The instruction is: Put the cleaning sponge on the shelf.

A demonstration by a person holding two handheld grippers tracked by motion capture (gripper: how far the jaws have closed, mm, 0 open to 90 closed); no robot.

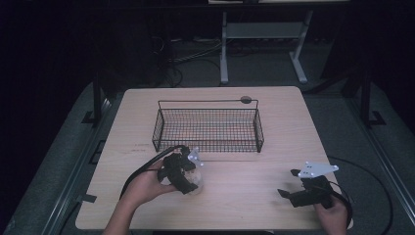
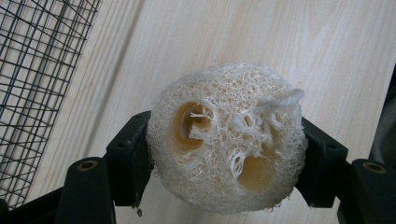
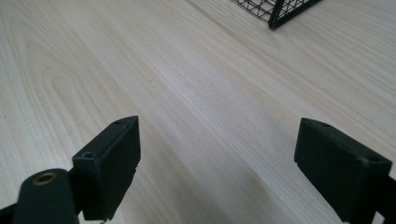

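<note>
Left tool (image 2: pixel 224 154) clamped on loofah (image 2: pixel 226 137), near table (image 1: pixel 244 196) front edge, before wire basket (image 1: pixel 208 128); right tool (image 3: pixel 217 163) wide apart, gripping nothing, near front right corner.

Cream fibrous netted loofah (image 2: pixel 226 140), black wire-grid basket (image 1: pixel 208 128), pale wood-grain table (image 1: pixel 274 191), black hand-held gripper (image 2: pixel 224 161) jaws
</note>
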